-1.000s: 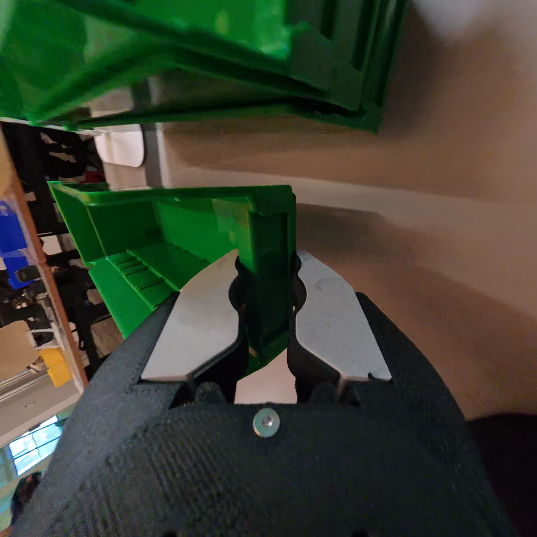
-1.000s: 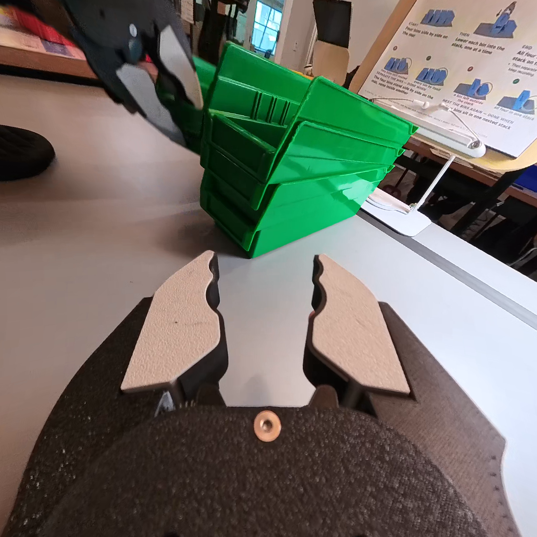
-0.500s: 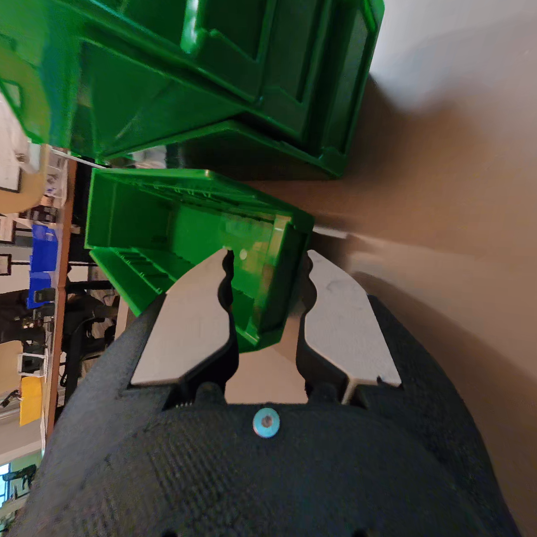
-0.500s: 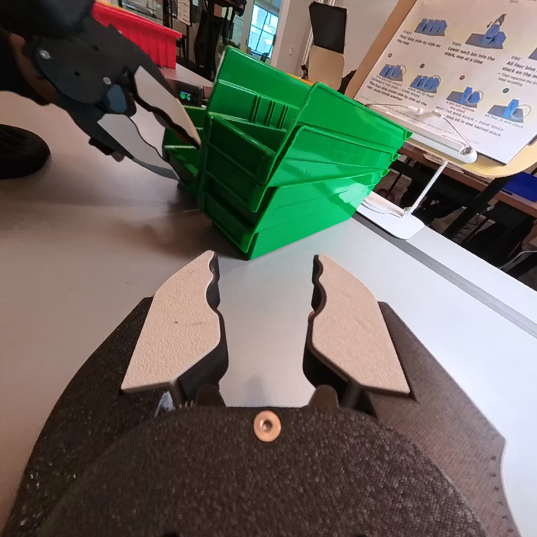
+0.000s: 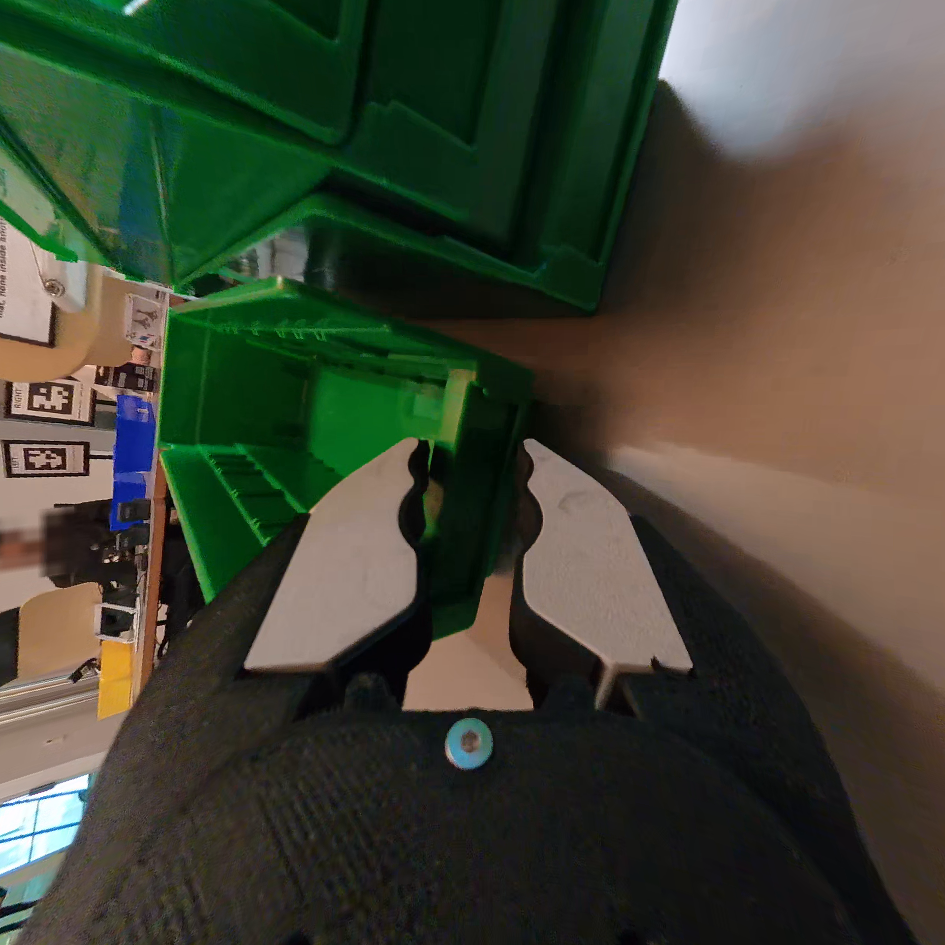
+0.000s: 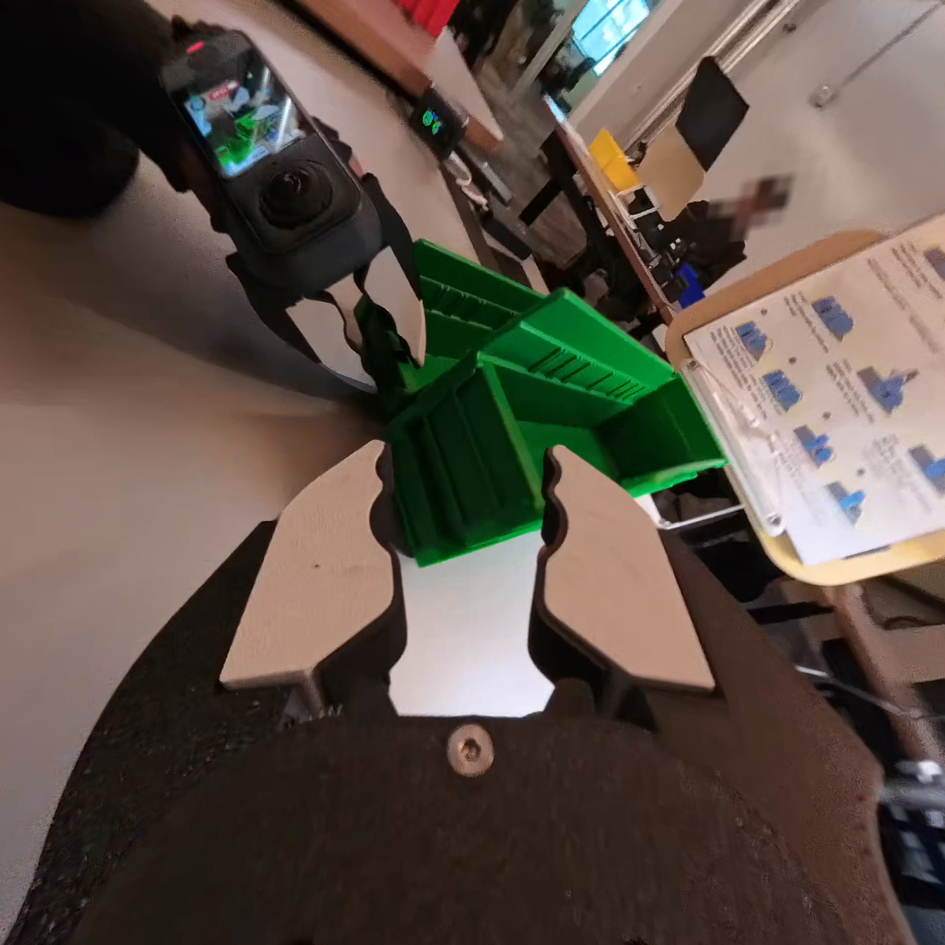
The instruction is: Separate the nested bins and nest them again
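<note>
I hold the left gripper [image 5: 470, 480] astride the end wall of a separated green moulded-plastic bin [image 5: 245, 434] that lies on the pale tabletop [image 5: 767, 358] just beside the stack of green nested bins [image 5: 409, 128]. Its jaws stand apart: one pad is inside the bin, the other outside, with a gap showing beside the wall. The right gripper [image 6: 463, 475] is also spread and empty, and frames the near end of the stack [image 6: 470, 491] without visible contact.

Handling judgement: these bins look light, rigid and thin-walled, with smooth, glossy, probably slippery faces. I would grip the end wall just below its thickened rim, where the lip resists slipping.

View differences: the left wrist view shows the pad placement on the wall; the right wrist view alone shows the left gripper [image 6: 378, 327] from outside, its camera body [image 6: 276, 169], and an illustrated instruction board [image 6: 844, 409] beyond the bins.
</note>
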### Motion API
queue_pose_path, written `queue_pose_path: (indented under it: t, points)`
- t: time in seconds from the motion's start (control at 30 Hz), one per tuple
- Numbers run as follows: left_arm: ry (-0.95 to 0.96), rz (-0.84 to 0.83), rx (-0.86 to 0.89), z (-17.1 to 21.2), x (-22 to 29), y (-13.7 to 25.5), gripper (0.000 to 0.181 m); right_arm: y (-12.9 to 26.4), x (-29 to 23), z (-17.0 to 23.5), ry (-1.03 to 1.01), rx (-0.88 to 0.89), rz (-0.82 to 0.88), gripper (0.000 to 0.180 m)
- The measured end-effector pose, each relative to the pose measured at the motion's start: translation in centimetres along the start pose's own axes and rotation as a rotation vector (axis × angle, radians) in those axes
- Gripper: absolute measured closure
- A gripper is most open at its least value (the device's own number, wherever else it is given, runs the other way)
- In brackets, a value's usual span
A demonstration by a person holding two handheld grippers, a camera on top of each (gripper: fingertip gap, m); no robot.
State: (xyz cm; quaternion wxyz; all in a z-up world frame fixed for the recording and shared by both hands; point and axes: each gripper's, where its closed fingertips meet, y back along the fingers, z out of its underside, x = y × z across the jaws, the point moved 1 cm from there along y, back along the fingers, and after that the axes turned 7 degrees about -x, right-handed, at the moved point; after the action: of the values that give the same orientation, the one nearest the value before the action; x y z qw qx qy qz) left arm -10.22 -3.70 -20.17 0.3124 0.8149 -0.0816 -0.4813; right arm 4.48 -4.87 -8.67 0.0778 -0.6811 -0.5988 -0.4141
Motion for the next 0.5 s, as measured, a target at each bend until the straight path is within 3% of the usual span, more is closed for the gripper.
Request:
queue_pose_path:
  t: [0.17, 0.33, 0.5]
  points:
    - [0.096, 0.016, 0.119, -1.5, -0.3, 2.0, 0.146, -3.9, 1.1, 0.0, 0.222, -0.224, -0.093, 0.132]
    - [0.401, 0.143, 0.331, -3.8, -0.9, 5.8, 0.145, -7.6, 1.0, 0.9, 0.363, -0.382, -0.192, 0.138]
    - [0.589, 0.239, 0.439, -5.9, -1.4, 6.1, 0.144, -8.8, 0.5, 1.8, 0.369, -0.525, -0.346, 0.145]
